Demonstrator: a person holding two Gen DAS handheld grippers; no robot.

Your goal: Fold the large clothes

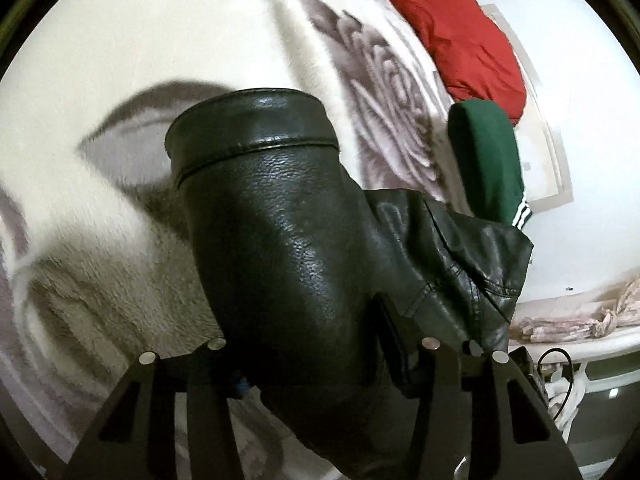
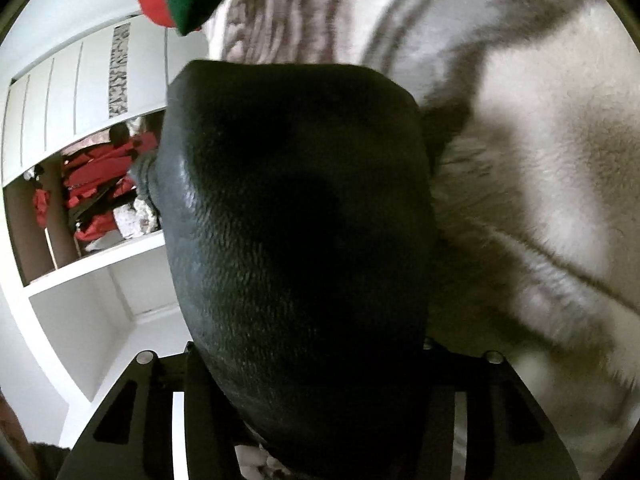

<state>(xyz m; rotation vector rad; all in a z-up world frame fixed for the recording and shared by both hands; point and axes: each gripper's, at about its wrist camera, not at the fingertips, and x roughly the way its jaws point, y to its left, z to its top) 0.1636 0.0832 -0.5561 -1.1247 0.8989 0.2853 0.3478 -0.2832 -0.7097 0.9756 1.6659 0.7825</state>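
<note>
Black leather jacket (image 1: 288,240) hangs bunched over a plush cream-and-grey rose-patterned blanket (image 1: 100,60) on the bed. Left claw (image 1: 320,344) is clamped on a cuffed sleeve, jaws partly closed around it. Right claw (image 2: 308,356) likewise grips a dark leather fold (image 2: 296,220). Red garment (image 1: 452,32) and green garment with white stripes (image 1: 484,152) lie beyond.

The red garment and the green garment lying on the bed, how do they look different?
The red garment is a plain, puffy heap; the green garment is narrower and smoother. The green one has white stripes at its near end, the red one shows none. The red garment lies farther along the bed edge, the green one nearer the black leather jacket. Both rest on the floral blanket.
</note>
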